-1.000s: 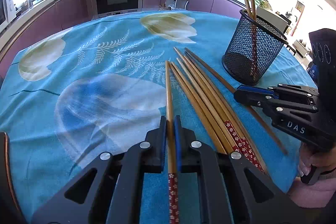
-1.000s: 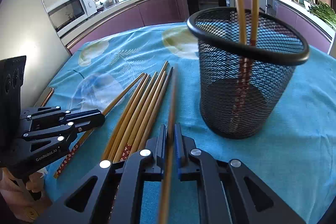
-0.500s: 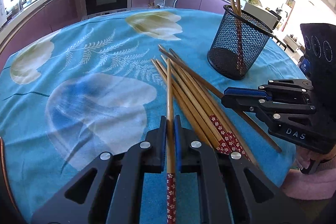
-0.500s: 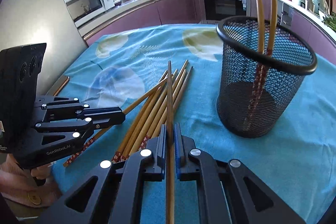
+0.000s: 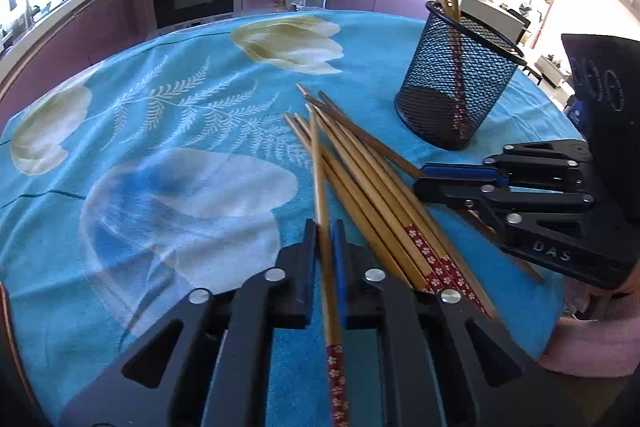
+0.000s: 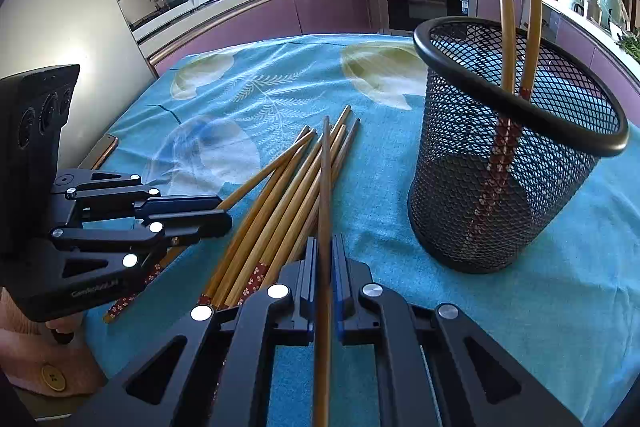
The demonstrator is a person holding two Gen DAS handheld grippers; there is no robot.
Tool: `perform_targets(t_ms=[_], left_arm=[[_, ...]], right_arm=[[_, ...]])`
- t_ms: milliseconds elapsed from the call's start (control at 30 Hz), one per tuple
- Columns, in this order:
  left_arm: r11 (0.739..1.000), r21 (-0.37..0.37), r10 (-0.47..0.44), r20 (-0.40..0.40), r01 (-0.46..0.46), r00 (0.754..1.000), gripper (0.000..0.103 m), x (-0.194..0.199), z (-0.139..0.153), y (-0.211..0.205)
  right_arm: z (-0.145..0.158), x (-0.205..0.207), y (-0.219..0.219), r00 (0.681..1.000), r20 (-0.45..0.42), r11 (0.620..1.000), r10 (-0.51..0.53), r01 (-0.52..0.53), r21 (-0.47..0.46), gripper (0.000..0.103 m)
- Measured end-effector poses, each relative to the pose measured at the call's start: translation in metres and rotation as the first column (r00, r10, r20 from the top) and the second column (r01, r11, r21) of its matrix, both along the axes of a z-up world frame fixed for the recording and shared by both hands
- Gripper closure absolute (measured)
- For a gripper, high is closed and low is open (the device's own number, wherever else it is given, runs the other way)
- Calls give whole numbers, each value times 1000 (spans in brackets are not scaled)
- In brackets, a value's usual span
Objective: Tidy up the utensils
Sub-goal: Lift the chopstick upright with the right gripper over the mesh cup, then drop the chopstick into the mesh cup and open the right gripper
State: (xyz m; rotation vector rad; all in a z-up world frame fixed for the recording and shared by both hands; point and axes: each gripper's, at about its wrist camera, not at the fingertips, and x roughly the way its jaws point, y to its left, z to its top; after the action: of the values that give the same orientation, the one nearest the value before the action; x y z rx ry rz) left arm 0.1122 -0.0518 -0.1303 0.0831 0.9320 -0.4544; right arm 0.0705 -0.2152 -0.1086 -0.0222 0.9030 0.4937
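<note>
Both held chopsticks now sit higher over the pile than a second ago, and the mesh cup [image 6: 512, 147] looks farther off. The left gripper [image 5: 324, 259] has its jaws pinched on one chopstick [image 5: 318, 171], the right gripper [image 6: 324, 267] on another [image 6: 325, 179]; each stick runs along its jaws, tip toward the surface's far edge, over the loose chopsticks [image 5: 372, 187] near the front edge. Pinched near the patterned end, either could pivot, snag the pile or miss the cup rim.

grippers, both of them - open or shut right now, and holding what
Left gripper: shut on a light chopstick.
Right gripper: shut on a darker chopstick.
</note>
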Motion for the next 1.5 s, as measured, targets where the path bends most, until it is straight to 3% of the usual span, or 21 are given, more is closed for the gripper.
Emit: perform_targets(t_ms=[300,667,933,1500], left_arm=[[997,-66,-29,64,33,998,96,-13,31,2],[972,-210,-76,143,106,987,96,-31,88,11],[955,-259,-83,233,144,969,96,-43,124,15],[921,-345,-40,379,182,925,96,4,192,-24]], right_arm=[[37,-13,-21,995,99,997,2,-9,70,97],[73,-21,-53,983,175,985,-49,19,173,97],[96,-25,-67,966,247,977,-70,16,212,97],[167,-13,-101,893,428,973,-139,43,227,97]])
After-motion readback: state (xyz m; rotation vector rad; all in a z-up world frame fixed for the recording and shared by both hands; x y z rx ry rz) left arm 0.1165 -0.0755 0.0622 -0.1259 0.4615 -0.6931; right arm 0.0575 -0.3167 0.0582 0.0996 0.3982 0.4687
